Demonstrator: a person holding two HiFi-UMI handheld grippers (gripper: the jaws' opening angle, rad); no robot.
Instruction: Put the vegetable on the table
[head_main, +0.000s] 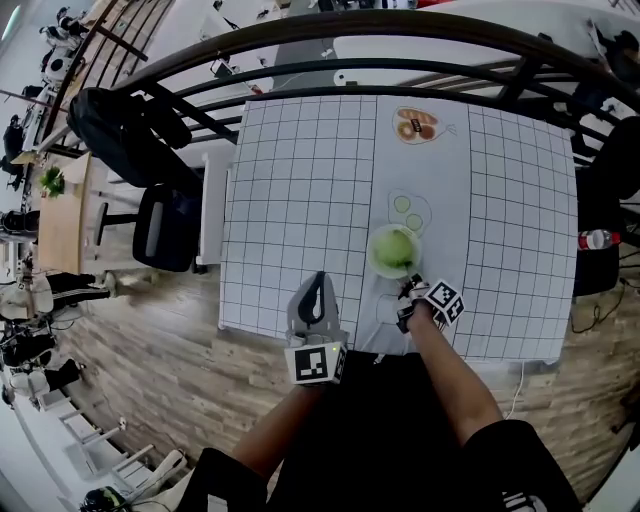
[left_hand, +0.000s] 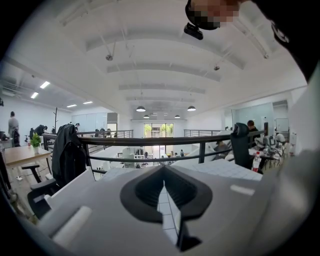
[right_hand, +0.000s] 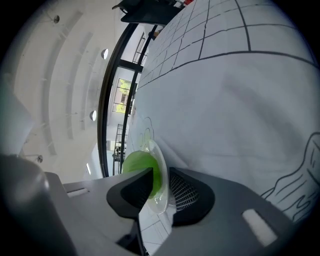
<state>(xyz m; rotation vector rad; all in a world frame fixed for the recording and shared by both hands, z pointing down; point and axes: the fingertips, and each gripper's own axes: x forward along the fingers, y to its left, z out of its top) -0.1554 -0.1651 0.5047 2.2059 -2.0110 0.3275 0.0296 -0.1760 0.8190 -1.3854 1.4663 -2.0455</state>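
Gridded white table (head_main: 300, 180) fills the middle of the head view, with loads of bare room left of centre. Your vegetable (head_main: 393, 250), a green leafy lump with no real long axis, sits on a clear plate (head_main: 373, 263) just right of centre, directly above your right gripper (head_main: 412, 288) in the frame. That gripper's jaws are spread with the plate's near rim between them, not squeezing it as far as I can see. Your left gripper (head_main: 318, 285) is pressed together, empty, off at lower centre. I'd use the right one. The table's near edge is close below it, so mind that.
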